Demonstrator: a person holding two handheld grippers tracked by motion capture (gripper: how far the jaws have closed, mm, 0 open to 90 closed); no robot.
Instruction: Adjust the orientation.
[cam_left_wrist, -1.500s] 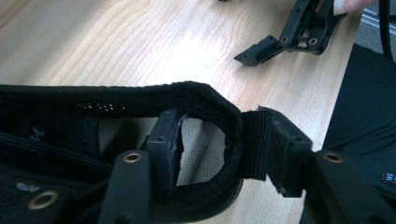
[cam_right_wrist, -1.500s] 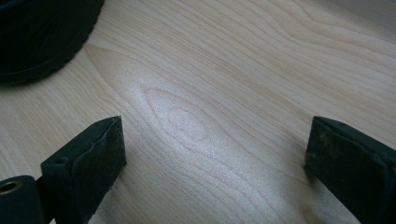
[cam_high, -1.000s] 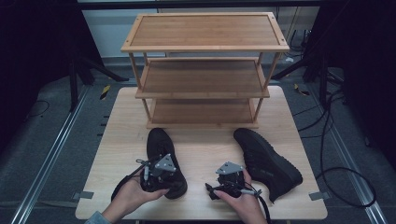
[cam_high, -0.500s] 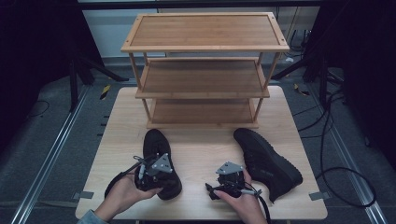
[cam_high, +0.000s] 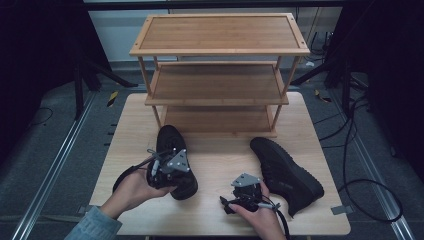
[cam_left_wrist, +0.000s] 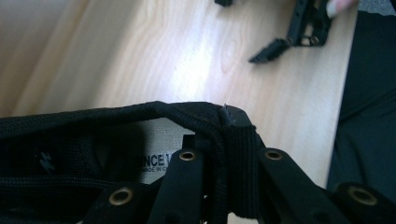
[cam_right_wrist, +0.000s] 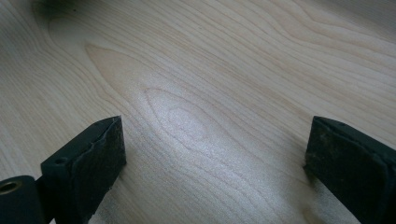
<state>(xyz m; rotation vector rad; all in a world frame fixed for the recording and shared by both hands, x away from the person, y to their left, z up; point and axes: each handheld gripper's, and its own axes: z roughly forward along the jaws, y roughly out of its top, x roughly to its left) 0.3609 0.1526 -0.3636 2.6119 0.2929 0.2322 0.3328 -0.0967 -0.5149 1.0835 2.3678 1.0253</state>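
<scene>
On the pale wooden table (cam_high: 215, 210) two black shoes are counted, one wooden rack and two hand-held grippers. One shoe, the left shoe (cam_high: 172, 145), is seen at the left half of the table, its toe towards the rack, and its heel end is gripped by the left gripper (cam_high: 165, 172). In the left gripper view the jaws are seen pressed together on the shoe's heel collar (cam_left_wrist: 224, 140), one jaw inside the opening and one outside against the heel tab; a printed label inside the shoe is partly shown. These jaws have just been closing, with the collar between them. The heel end looks slightly raised, though whether the sole is off the table cannot be told.

The second shoe, the right shoe (cam_high: 287, 172), is lying on the right half of the table, angled with its toe towards the near right corner and touched by nothing. Just beside it, to its left, the right gripper (cam_high: 232, 206) is held low over the table in one hand. In the right gripper view its two jaws are seen wide apart, with bare wood between them.

Behind both shoes the rack (cam_high: 217, 52) is placed at the far edge of the table. Three shelves are counted on it, carried by four posts.
</scene>
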